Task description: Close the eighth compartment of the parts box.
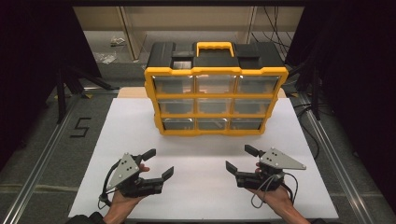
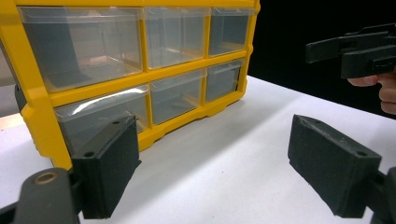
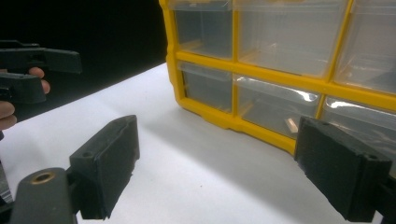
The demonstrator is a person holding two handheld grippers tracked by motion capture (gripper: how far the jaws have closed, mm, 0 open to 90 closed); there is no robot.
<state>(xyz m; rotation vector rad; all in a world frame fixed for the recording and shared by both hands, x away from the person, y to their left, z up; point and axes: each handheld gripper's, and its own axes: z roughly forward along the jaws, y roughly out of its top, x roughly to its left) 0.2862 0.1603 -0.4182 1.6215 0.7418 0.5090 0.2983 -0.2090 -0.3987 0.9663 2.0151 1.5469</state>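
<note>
White tabletop [image 1: 205, 186] filled the lower half of the high view, and on it, nearest the bottom edge, the person's two hands held their tools. The left gripper [image 1: 159, 164] sat at lower left with its jaws spread wide and nothing between them; the right gripper [image 1: 240, 159] mirrored it at lower right, equally wide and equally empty. Both pointed inward and up the frame, well apart from each other.

Farther up, at the centre of the frame, stood the yellow organizer [image 1: 215, 100], upright on the table's far part, its nine clear drawers [image 1: 215, 108] all pushed in, a black top and yellow handle [image 1: 215, 47] above. In the left gripper view the organizer [image 2: 135, 88] rose at upper left.

The drawers looked slippery and shallow-lipped to me. A jaw closing off-centre on a drawer front could slide off, and a hard pull on a lower drawer, with nothing bracing the case, might drag or tip the whole organizer forward.
</note>
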